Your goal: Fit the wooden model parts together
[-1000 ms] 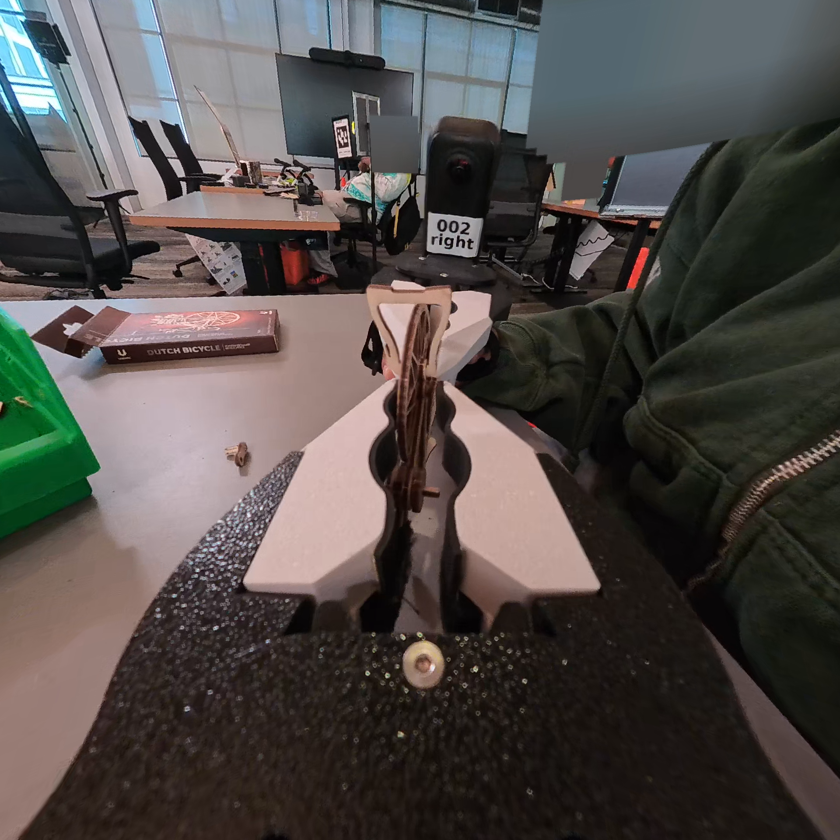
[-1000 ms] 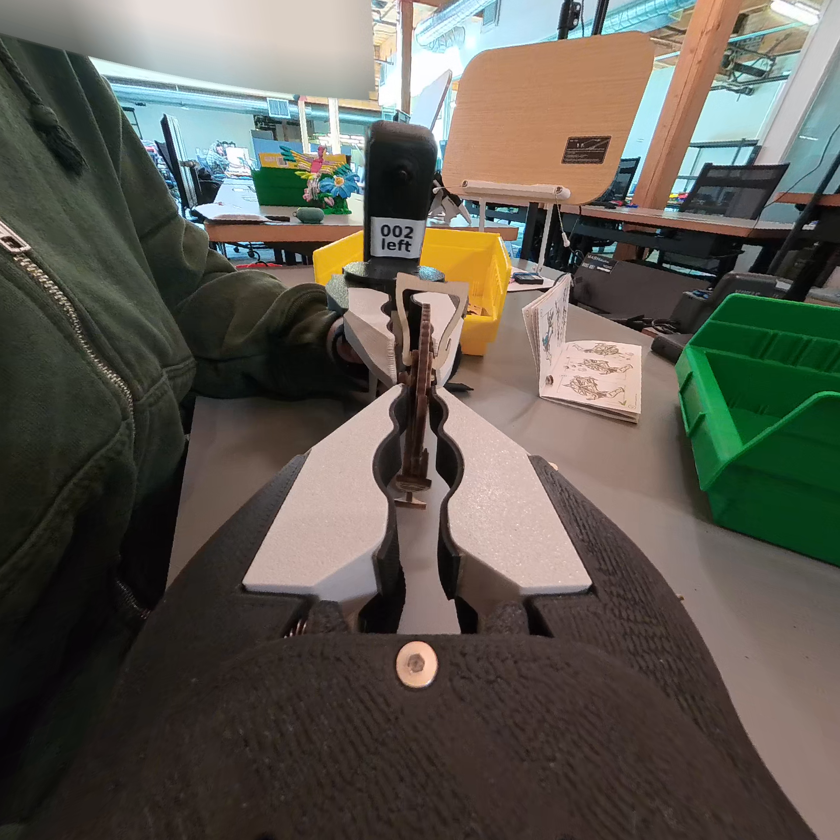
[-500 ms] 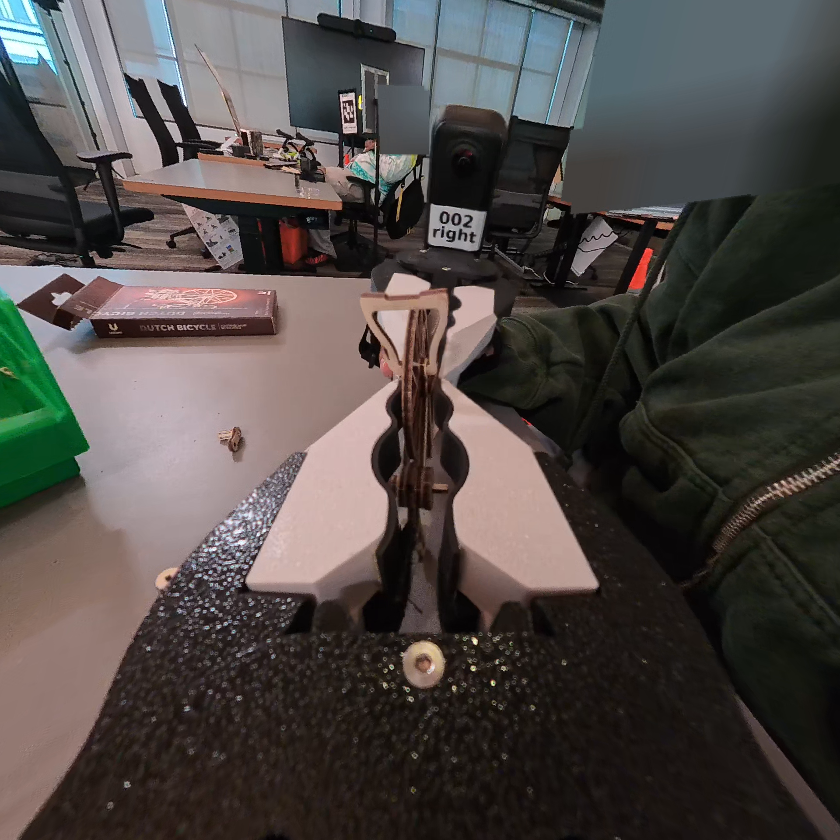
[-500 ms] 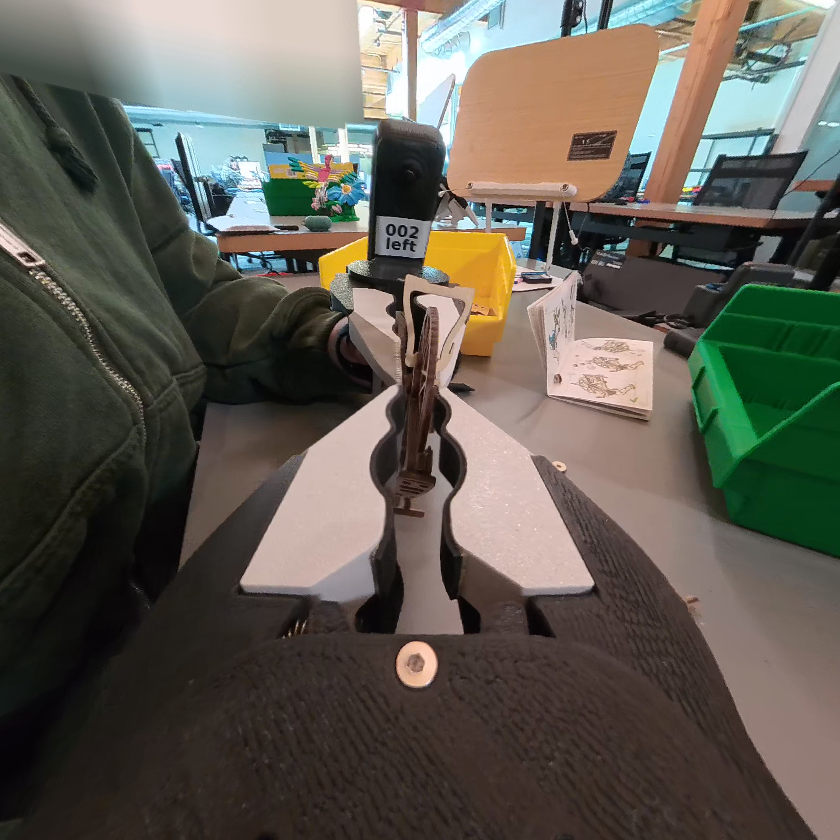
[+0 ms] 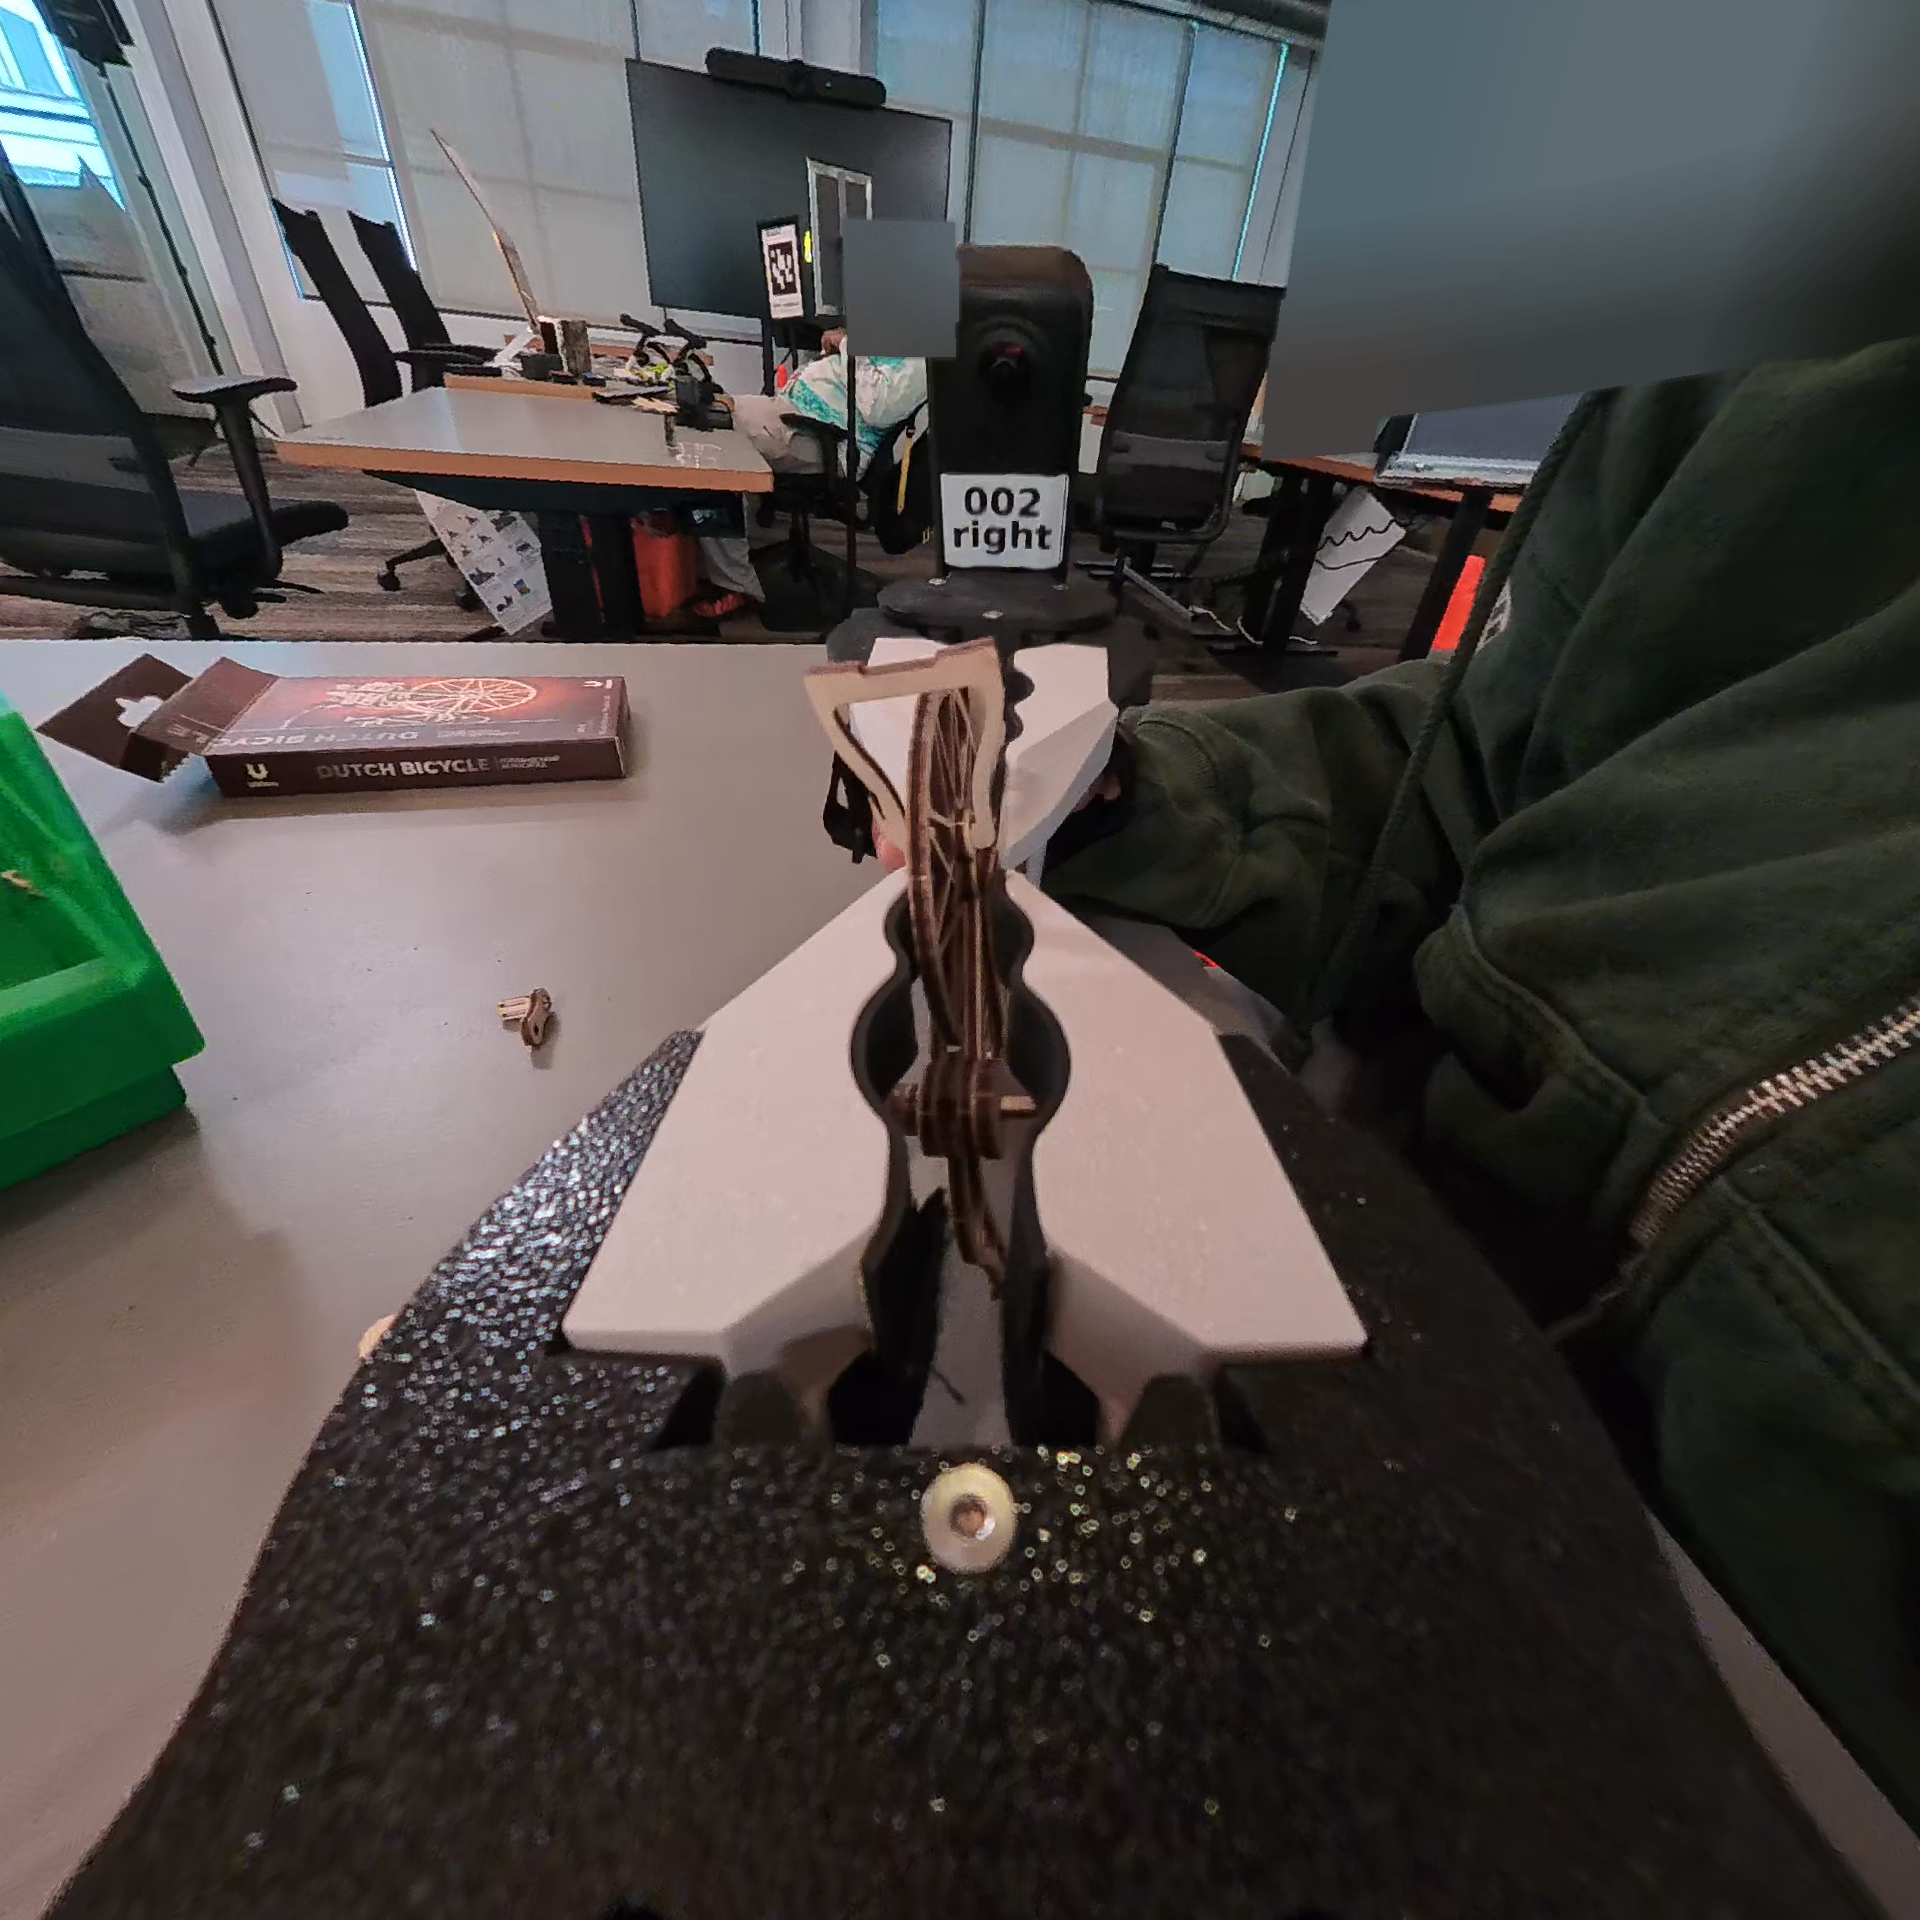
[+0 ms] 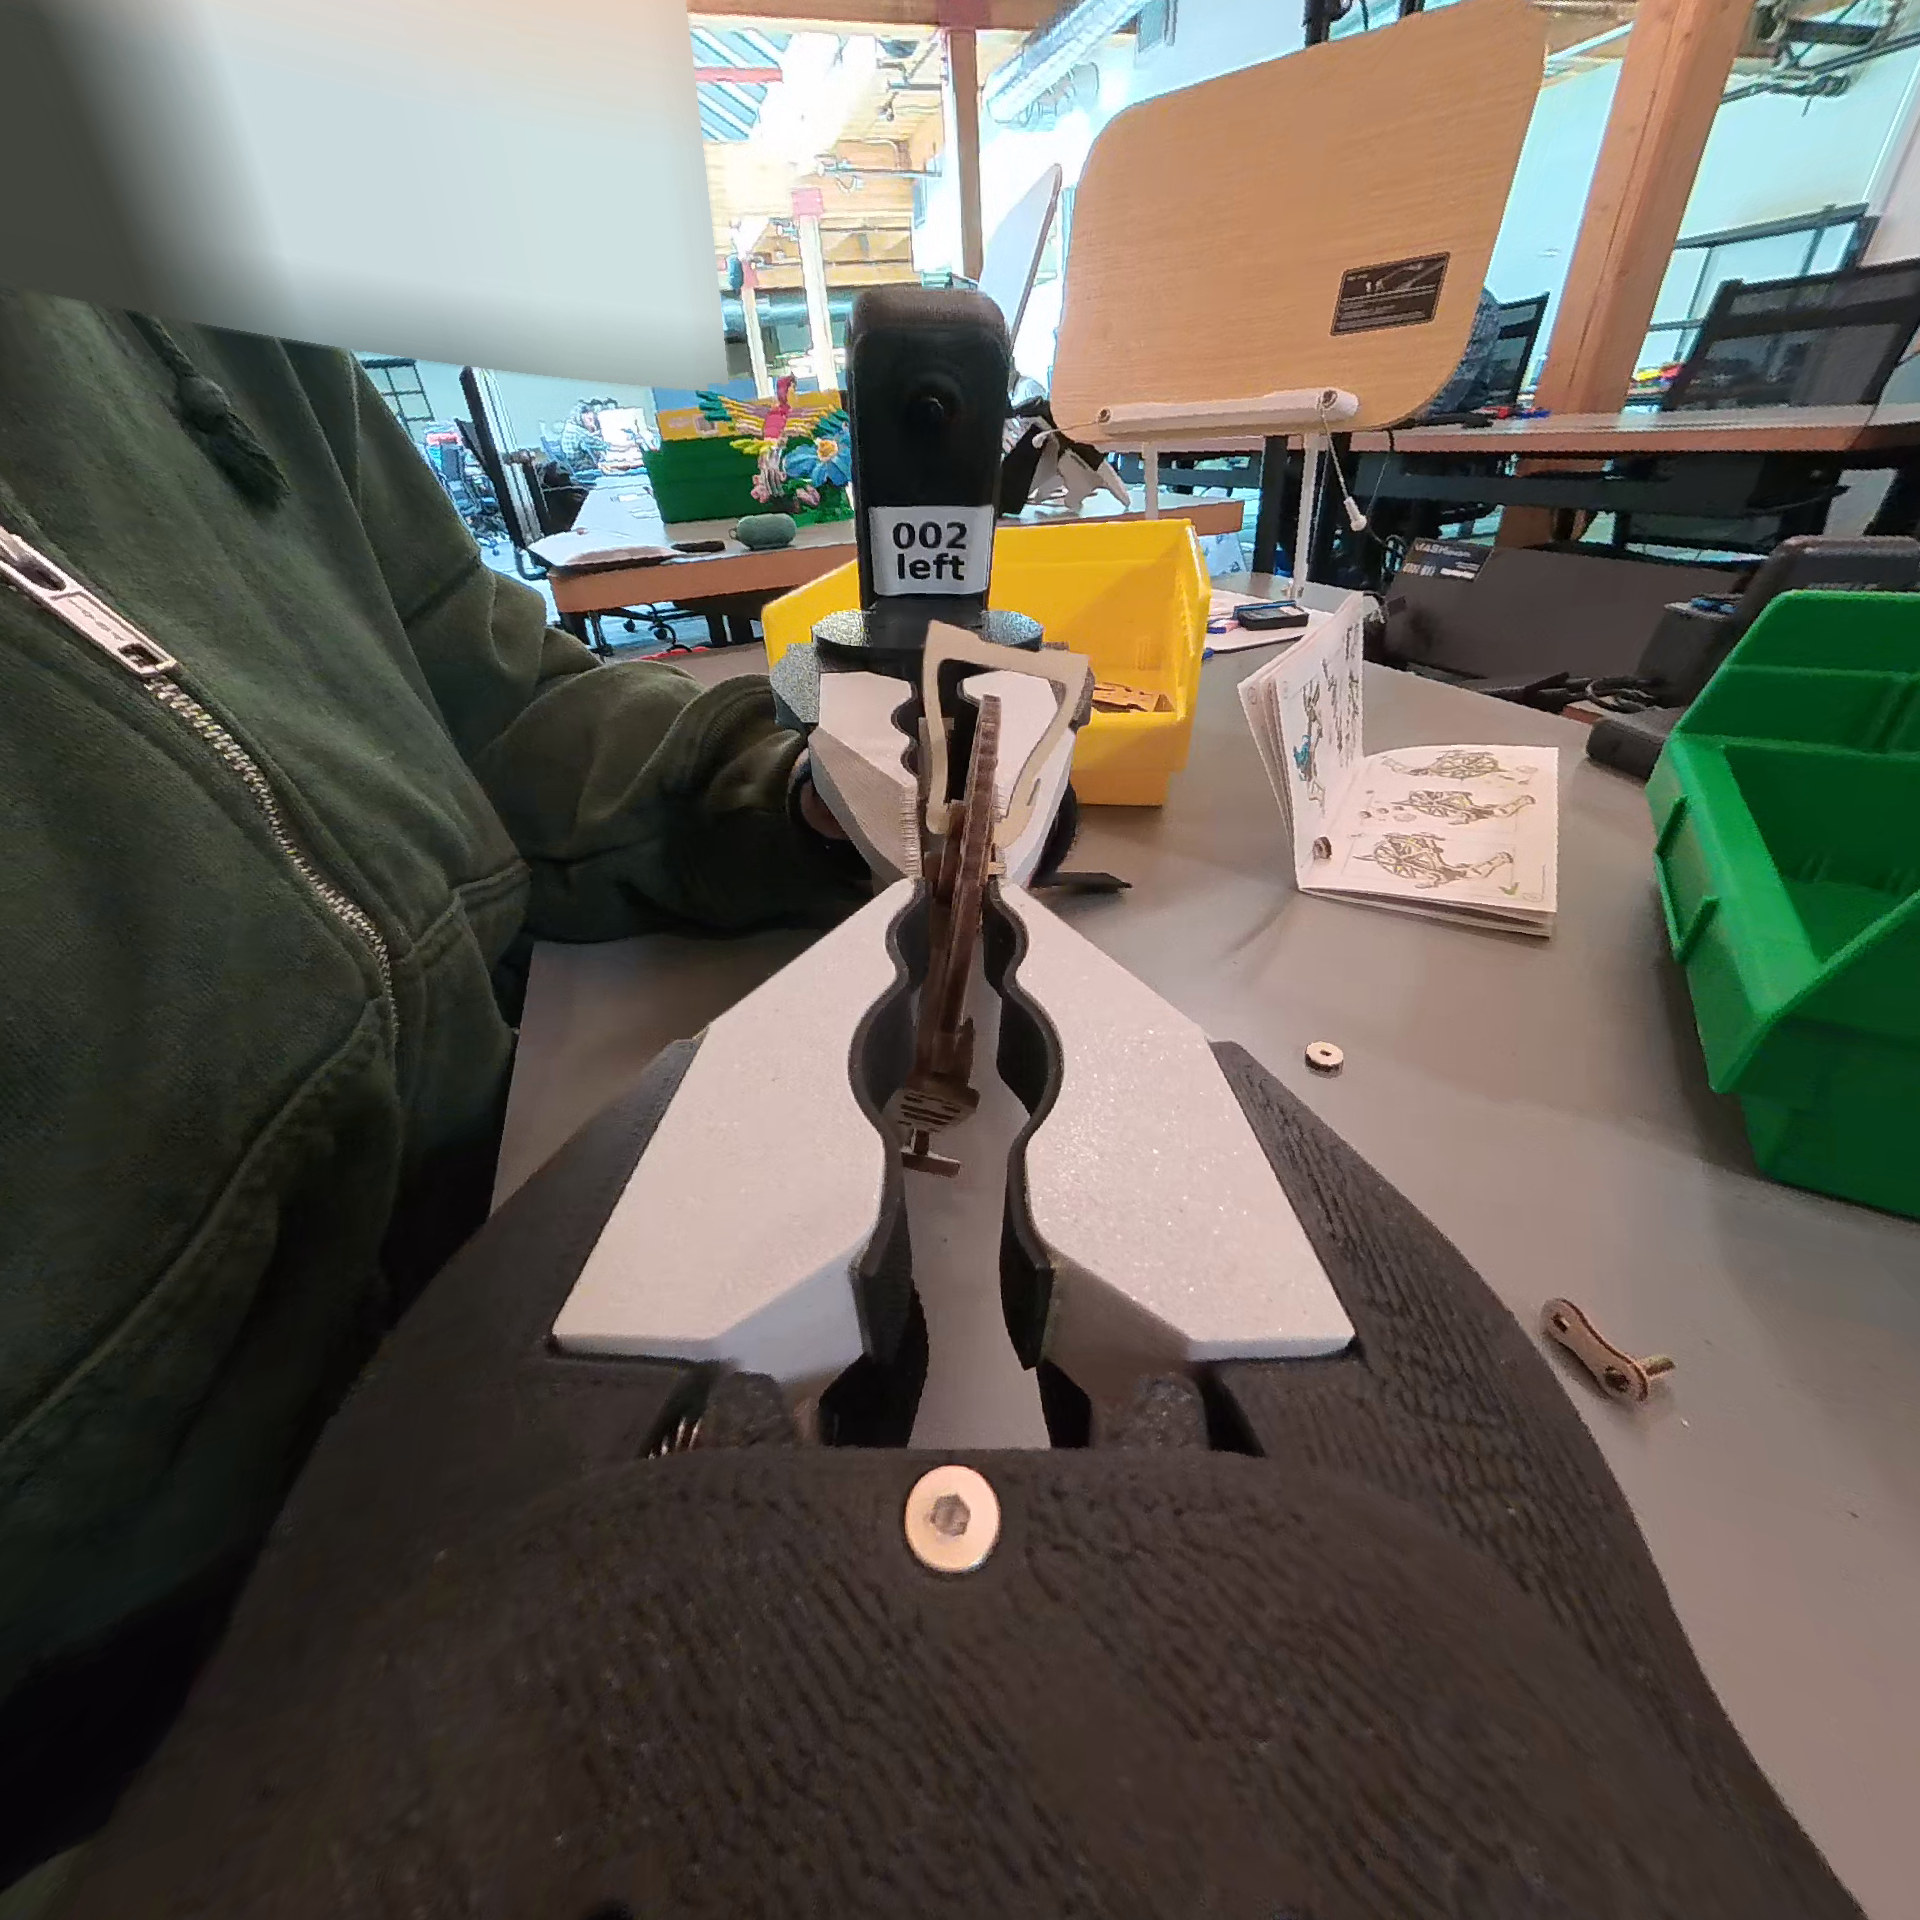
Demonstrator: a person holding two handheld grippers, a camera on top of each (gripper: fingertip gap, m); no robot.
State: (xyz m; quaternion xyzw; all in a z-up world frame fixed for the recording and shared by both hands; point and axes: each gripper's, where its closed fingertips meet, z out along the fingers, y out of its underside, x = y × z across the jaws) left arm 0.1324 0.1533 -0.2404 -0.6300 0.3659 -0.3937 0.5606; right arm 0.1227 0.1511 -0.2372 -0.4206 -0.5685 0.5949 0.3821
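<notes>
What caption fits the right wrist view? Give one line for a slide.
Right gripper and left gripper meet tip to tip on a wooden wheel, beside a booklet and green bin.

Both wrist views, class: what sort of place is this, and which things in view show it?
Probably an open-plan office or lab workspace. Black swivel office chairs stand at long wood-edged desks, a large dark wall screen hangs beyond, and green plastic parts bins sit on the grey worktable.

Open-plan office: desks (image 5: 540,447), swivel chairs (image 5: 125,468) (several), wall screen (image 5: 769,197), parts bins (image 6: 1797,883).
</notes>
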